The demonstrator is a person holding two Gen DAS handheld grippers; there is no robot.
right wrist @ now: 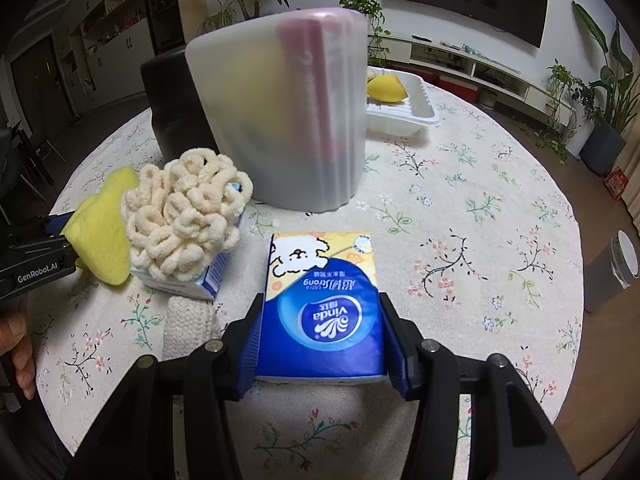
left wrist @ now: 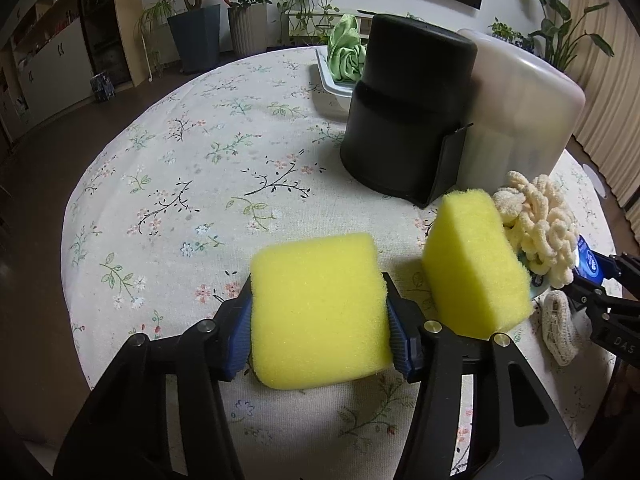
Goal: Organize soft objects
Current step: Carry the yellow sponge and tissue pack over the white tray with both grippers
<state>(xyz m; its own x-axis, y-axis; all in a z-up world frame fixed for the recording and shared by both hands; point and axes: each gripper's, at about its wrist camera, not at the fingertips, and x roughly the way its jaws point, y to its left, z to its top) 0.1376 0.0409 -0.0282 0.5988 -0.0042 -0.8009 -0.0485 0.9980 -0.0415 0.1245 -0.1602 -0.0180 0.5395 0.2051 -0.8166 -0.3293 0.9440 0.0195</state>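
Note:
My left gripper (left wrist: 318, 308) is shut on a yellow sponge (left wrist: 320, 304), its blue pads pressing both sides just above the flowery tablecloth. A second yellow sponge (left wrist: 476, 264) stands tilted right beside it. Behind that, a cream loopy chenille piece (left wrist: 536, 220) (right wrist: 184, 216) sits on a blue-and-white pack (right wrist: 212, 276). My right gripper (right wrist: 320, 332) is shut on a blue tissue pack (right wrist: 320, 300) lying flat on the table. A cream knitted piece (right wrist: 190, 320) (left wrist: 560, 328) lies to the left of that pack.
A black container (left wrist: 404, 112) and a translucent white bin (right wrist: 280, 112) stand at the table's middle. A white tray (right wrist: 400, 118) behind holds a yellow item; a green cloth (left wrist: 346, 56) lies in it too. A hand (right wrist: 16, 344) shows at the left edge.

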